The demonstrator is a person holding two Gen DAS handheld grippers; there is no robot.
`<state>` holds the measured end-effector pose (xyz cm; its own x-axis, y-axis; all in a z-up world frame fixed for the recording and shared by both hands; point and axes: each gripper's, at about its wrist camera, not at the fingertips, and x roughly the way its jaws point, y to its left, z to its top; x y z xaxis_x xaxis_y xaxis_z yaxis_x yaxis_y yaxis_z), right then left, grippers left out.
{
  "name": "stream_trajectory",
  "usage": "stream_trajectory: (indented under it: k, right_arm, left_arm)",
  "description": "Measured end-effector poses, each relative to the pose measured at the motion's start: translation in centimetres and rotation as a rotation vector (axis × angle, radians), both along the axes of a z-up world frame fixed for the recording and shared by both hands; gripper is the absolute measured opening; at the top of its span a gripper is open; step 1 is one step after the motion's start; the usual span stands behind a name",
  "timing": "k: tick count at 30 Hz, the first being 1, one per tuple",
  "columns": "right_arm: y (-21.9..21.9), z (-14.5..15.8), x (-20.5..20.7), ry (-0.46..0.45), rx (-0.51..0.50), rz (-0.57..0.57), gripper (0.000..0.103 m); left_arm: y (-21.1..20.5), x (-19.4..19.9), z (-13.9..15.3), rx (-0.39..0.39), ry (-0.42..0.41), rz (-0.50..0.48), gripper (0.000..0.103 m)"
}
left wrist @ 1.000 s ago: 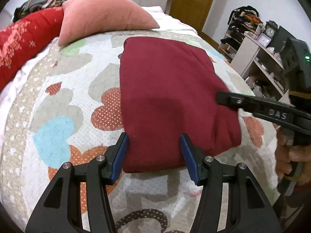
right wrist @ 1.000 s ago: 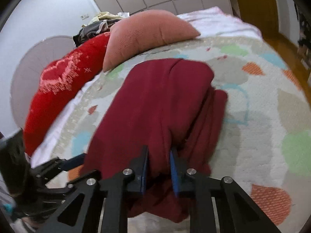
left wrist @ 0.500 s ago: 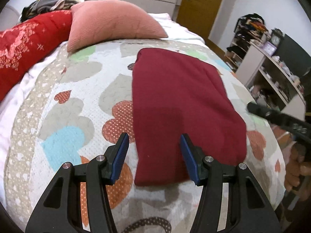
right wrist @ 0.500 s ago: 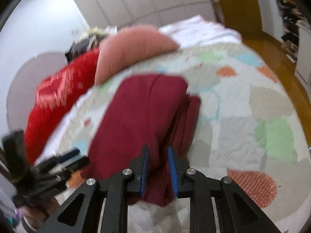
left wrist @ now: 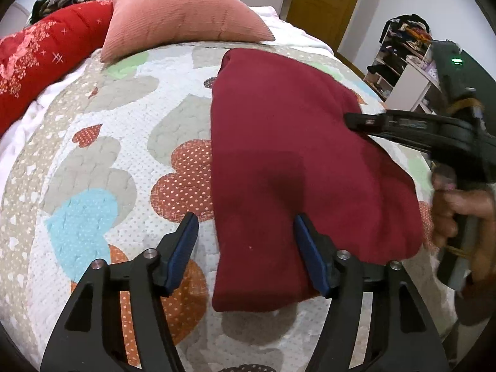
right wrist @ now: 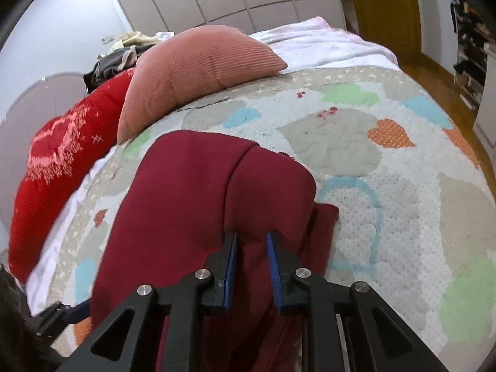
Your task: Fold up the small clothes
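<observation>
A dark red garment lies folded into a long rectangle on the patterned quilt. My left gripper is open and hovers over the garment's near left edge, holding nothing. My right gripper reaches in from the garment's right side, jaws narrowly apart with a ridge of the red cloth between them. It also shows in the left wrist view, its tip over the garment's right edge. A second layer sticks out at the garment's right side.
A pink ribbed pillow and a red blanket lie at the head of the bed. A clothes pile sits behind them. A wooden door and cluttered white shelves stand at the right.
My right gripper has drawn back, then come in again over the garment's right edge. The top fold now lies further over the right side. My left gripper stayed open near the front edge.
</observation>
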<state>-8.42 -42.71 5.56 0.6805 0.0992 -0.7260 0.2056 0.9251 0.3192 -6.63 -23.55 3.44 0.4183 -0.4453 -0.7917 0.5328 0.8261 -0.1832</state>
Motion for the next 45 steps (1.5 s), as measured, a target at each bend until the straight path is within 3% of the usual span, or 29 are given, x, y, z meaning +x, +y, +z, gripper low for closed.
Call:
stream_trajectory:
  k: [3,6,8,9,12,15,16,19,23,28,32,34,36,37,38,45]
  right_arm:
    - [0.8,1.6,-2.8,0.005,0.020,0.012,0.019]
    - [2.7,2.8,-7.5,-0.050,0.051,0.078,0.023]
    - [4.0,3.0,-10.6,-0.069,0.048,0.099,0.037]
    - [4.7,2.9,-12.1,-0.081,0.056,0.118,0.039]
    - [6.2,2.6,-13.9,-0.104,0.091,0.153,0.040]
    - [7.5,1.9,-13.1,-0.111,0.085,0.198,0.039]
    - [7.7,1.3,-12.4,-0.094,0.063,0.182,0.039]
    - [7.3,-0.1,-11.3,-0.048,0.064,0.167,0.010]
    - [7.3,1.0,-13.6,-0.098,0.002,0.164,0.008]
    - [6.0,-1.9,-13.0,-0.007,0.047,0.116,0.007]
    - [6.2,-0.6,-13.5,-0.034,0.065,0.117,0.007]
    - [6.0,0.6,-14.2,-0.059,0.060,0.089,0.013]
    - [5.6,1.7,-14.9,-0.099,0.056,0.059,0.026]
    - [5.6,2.2,-15.1,-0.116,0.053,0.043,0.045]
    - [5.4,2.5,-15.2,-0.134,0.056,0.026,0.057]
    - [4.5,2.1,-12.2,-0.112,0.099,-0.018,0.062]
  left_arm:
    - [0.6,0.2,-0.1,-0.027,0.029,0.008,0.065]
    - [0.8,0.1,-0.1,-0.035,0.040,0.013,0.065]
    - [0.7,-0.1,0.0,-0.029,0.036,0.015,0.065]
    - [0.7,-0.2,0.0,-0.026,0.034,0.015,0.065]
    - [0.7,-0.5,0.2,-0.017,0.033,0.026,0.065]
    - [0.6,-0.8,0.3,-0.008,0.030,0.036,0.065]
    - [0.6,-0.9,0.4,-0.003,0.029,0.037,0.065]
    - [0.8,-1.1,0.6,0.004,0.031,0.030,0.065]
    - [1.0,-1.2,0.3,-0.005,0.034,0.021,0.065]
    - [0.8,-1.4,-0.2,0.001,0.046,0.035,0.065]
    - [1.0,-1.6,0.6,0.018,0.029,0.027,0.065]
    - [1.1,-1.5,1.0,0.024,0.020,0.033,0.065]
    - [1.1,-1.6,1.2,0.034,0.006,0.041,0.065]
    - [1.1,-1.6,1.3,0.036,0.002,0.041,0.065]
    - [1.1,-1.6,1.4,0.038,-0.001,0.041,0.065]
    - [1.4,-0.3,1.8,0.024,-0.006,0.044,0.065]
